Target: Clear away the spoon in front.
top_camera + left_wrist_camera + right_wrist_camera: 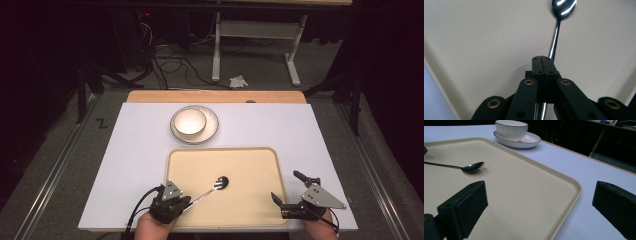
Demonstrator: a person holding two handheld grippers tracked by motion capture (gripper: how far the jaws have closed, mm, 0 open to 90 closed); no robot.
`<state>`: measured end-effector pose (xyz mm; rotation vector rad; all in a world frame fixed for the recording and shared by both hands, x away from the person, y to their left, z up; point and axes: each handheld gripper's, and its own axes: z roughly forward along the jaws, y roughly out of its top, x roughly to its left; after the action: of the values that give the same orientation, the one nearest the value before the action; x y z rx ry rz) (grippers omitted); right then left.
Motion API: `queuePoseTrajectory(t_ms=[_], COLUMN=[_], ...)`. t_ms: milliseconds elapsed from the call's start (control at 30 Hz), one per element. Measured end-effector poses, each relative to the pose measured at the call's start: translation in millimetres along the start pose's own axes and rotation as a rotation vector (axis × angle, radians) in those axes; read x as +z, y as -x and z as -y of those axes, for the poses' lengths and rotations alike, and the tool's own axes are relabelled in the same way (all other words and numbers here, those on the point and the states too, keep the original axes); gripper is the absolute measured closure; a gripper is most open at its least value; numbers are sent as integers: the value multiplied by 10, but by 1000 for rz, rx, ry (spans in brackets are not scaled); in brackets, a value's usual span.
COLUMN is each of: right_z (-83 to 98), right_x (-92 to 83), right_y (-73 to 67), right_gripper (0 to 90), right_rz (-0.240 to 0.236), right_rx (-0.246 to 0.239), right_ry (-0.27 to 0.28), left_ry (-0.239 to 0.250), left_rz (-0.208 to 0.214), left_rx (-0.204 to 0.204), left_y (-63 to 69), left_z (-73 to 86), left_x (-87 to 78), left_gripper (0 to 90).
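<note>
Where the left gripper [543, 58] fingers pinch it, spoon [554, 42] handle hidden, right gripper [541, 207] fingers spread.

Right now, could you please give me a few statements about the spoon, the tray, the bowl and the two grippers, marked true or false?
1. The left gripper is shut on the spoon. True.
2. The spoon's bowl end is over the tray. True.
3. The right gripper holds the bowl. False: its jaws stand open with nothing between them, at the tray's right edge.
4. The bowl sits on the tray. False: it sits on a plate beyond the tray.
5. The bowl is upright. True.
</note>
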<state>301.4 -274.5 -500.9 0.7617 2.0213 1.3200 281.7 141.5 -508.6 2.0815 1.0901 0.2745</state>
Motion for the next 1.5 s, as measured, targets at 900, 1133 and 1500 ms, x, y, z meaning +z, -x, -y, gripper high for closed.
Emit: queuePoseTrajectory(t_ms=[900, 1133, 1500], right_z=[-42, -27, -21], right_x=[82, 47, 20], right_y=[9, 37, 44], right_gripper=[8, 8, 8], right_rz=[-2, 5, 9], right_rx=[-3, 10, 10], right_ry=[17, 21, 24], left_ry=[67, 25, 3], left_rz=[71, 56, -18], left_rx=[-56, -44, -85], left_y=[243, 324, 123], left_z=[-395, -433, -547], left_x=[465, 611, 665], left_gripper=[900, 900, 900])
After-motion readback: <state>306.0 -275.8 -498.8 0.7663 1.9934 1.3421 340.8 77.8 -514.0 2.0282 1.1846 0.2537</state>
